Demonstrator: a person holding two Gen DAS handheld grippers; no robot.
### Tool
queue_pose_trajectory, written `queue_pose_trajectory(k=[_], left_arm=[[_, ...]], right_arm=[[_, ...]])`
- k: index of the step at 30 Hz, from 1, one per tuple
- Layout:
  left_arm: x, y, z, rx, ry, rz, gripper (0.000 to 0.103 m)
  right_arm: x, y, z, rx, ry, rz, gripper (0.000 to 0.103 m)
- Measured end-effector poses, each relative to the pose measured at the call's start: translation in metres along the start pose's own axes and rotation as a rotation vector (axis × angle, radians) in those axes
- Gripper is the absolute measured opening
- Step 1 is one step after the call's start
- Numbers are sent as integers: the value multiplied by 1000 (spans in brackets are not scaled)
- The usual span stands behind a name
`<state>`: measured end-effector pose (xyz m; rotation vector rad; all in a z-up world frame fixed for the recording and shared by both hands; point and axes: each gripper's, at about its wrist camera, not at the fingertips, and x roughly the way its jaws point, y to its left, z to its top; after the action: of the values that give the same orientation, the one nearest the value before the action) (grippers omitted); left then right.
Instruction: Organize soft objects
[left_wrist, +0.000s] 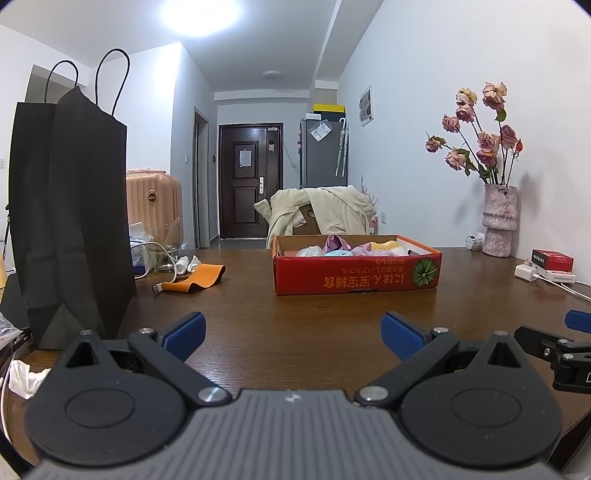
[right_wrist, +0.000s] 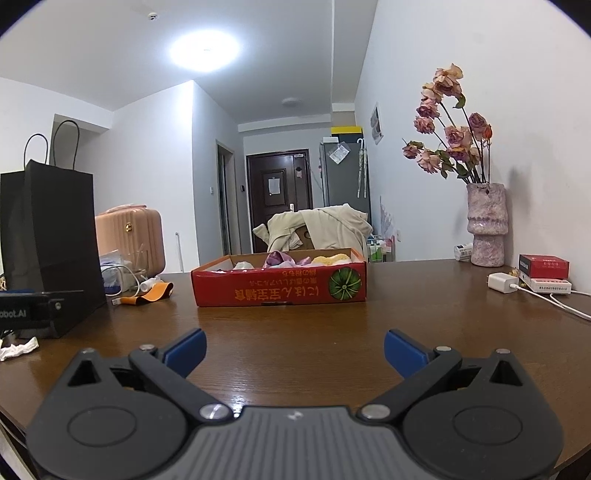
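Observation:
A shallow red cardboard box (left_wrist: 356, 275) sits on the brown wooden table (left_wrist: 295, 325), also in the right wrist view (right_wrist: 279, 291). It holds several soft items (left_wrist: 341, 248) in purple, pale blue, white and yellow (right_wrist: 291, 259). My left gripper (left_wrist: 293, 334) is open and empty, low over the table in front of the box. My right gripper (right_wrist: 293, 349) is open and empty too, beside the left one; its tip shows at the right edge of the left wrist view (left_wrist: 561, 345). The left gripper's body shows at the left edge of the right wrist view (right_wrist: 33, 312).
A tall black paper bag (left_wrist: 70, 206) stands at the left. An orange strap (left_wrist: 195, 279), a glass jar (left_wrist: 162, 249) and cables lie behind it. A vase of dried roses (left_wrist: 498, 225), a red packet (left_wrist: 552, 259) and a charger (left_wrist: 528, 273) are at the right. Crumpled white paper (left_wrist: 26, 376) lies front left.

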<state>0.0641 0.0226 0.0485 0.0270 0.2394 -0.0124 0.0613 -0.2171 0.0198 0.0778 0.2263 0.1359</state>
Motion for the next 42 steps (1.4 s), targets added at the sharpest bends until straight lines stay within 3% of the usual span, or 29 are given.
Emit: queue_pose_trajectory(k=[42], left_arm=[[1,2,-1,2,3,0,103]], right_arm=[[3,0,-2,-5,8,-3,103]])
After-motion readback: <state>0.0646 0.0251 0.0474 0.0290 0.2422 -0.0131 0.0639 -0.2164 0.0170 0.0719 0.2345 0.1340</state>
